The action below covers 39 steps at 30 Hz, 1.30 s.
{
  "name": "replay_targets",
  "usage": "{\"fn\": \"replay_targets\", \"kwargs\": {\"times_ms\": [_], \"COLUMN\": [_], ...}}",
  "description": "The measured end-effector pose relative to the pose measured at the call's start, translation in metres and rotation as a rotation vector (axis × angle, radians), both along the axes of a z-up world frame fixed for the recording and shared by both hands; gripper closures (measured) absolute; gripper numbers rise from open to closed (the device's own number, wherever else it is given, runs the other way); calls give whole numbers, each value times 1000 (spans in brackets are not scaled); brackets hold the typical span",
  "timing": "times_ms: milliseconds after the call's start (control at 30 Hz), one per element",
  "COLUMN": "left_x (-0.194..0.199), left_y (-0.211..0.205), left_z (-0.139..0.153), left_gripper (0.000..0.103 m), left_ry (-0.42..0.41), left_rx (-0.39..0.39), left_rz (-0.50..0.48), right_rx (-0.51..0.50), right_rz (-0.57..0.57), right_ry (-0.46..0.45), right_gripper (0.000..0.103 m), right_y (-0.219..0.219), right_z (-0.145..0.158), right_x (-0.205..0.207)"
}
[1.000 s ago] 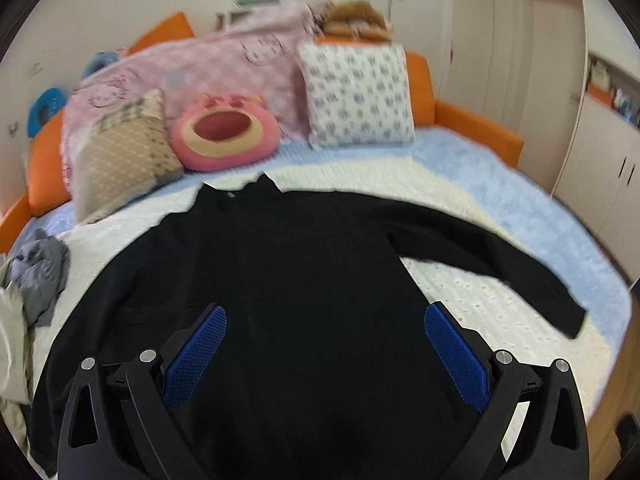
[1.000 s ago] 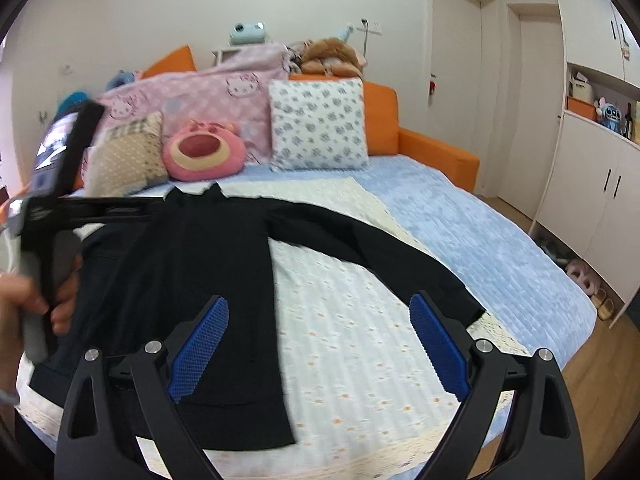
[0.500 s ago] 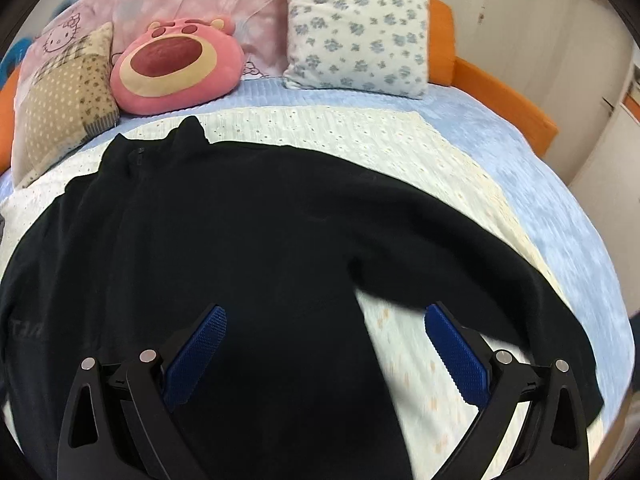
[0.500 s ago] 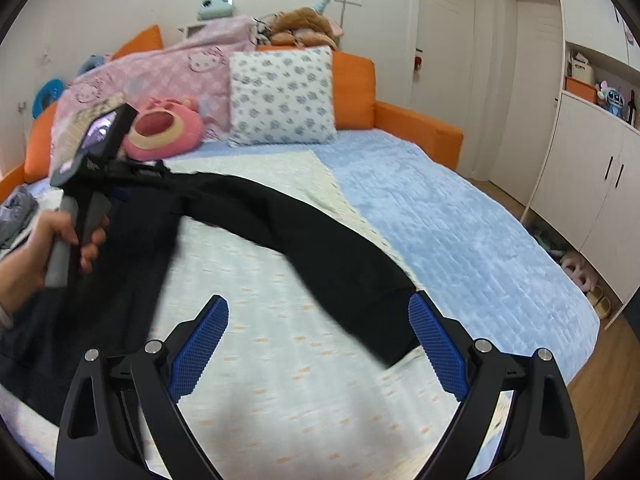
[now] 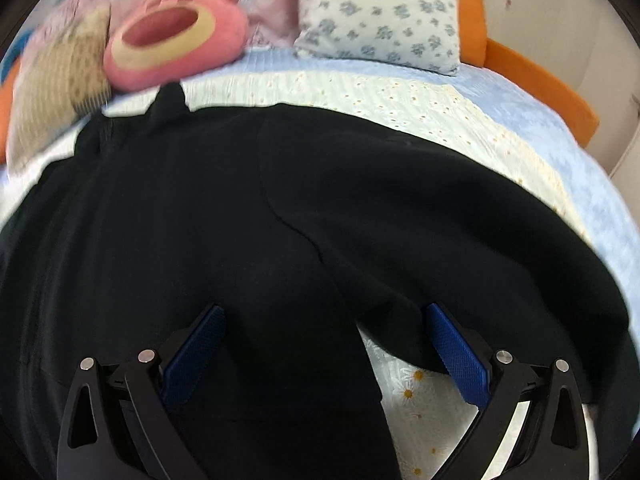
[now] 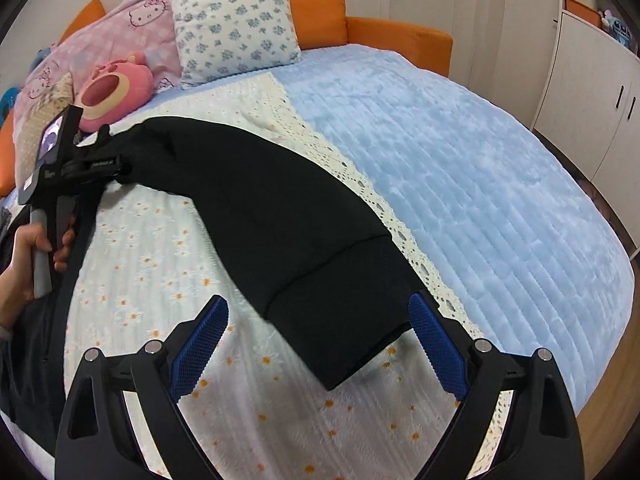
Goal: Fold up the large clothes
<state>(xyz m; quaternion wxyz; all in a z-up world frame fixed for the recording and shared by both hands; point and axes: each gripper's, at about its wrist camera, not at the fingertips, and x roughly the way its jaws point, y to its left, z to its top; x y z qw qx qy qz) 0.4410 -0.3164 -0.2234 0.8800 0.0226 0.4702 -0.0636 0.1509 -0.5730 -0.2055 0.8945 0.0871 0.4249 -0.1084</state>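
A large black long-sleeved top (image 5: 200, 240) lies spread flat on a white daisy-print sheet (image 6: 160, 280) on the bed. My left gripper (image 5: 326, 344) hovers open just above its right armpit, blue pads wide apart, nothing between them. In the right wrist view the top's right sleeve (image 6: 288, 216) stretches toward me, its cuff (image 6: 356, 328) lying between the open fingers of my right gripper (image 6: 318, 340). The left gripper (image 6: 80, 164), held by a hand (image 6: 24, 260), shows there at the sleeve's shoulder end.
Pillows line the bed head: a floral one (image 6: 236, 28), a pink bear cushion (image 5: 176, 36), a beige one (image 5: 56, 80), a pink blanket (image 6: 128, 20). Blue quilt (image 6: 460, 168) covers the right half. Orange bed frame (image 6: 400, 32) and white cupboards (image 6: 592, 92) stand behind.
Both grippers have dropped lower and closer to the top. The left one moved right toward the armpit; the right one came down over the sleeve cuff. Both stayed open.
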Motion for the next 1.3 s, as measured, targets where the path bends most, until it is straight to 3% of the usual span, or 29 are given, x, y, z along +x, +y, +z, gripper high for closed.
{"fn": "replay_targets", "kwargs": {"times_ms": [100, 400, 567, 733, 900, 1033, 1067, 1133, 1167, 1233, 1300], "left_x": [0, -5, -6, -6, -11, -19, -22, -26, -25, -17, -9], "left_y": [0, 0, 5, 10, 20, 35, 40, 47, 50, 55, 56], "left_z": [0, 0, -1, -1, 4, 13, 17, 21, 21, 17, 15], "left_gripper": [2, 2, 2, 2, 2, 2, 7, 27, 37, 43, 60], "left_ry": [-9, -30, -41, -46, -83, -153, -181, -208, -202, -151, -118], "left_rx": [1, -6, -13, -33, -101, -177, -191, -208, -205, -234, -266], "left_rz": [6, 3, 2, 2, 6, 39, 60, 98, 118, 129, 114], "right_rx": [-7, -34, 17, 49, 129, 74, 46, -14, -18, -24, -29], "right_rz": [2, -11, -17, 6, 21, 41, 42, 34, 36, 27, 31], "right_ry": [29, 99, 74, 59, -41, -118, -137, -186, -198, -233, -261], "right_gripper": [13, 32, 66, 89, 91, 91, 91, 91, 91, 91, 91], "right_y": [-1, -1, -7, -9, -16, -14, -13, -11, -11, -10, -4], "right_z": [-7, -30, -20, -8, 30, 87, 102, 142, 153, 185, 215], "right_x": [6, 27, 28, 32, 39, 70, 80, 109, 117, 142, 163]}}
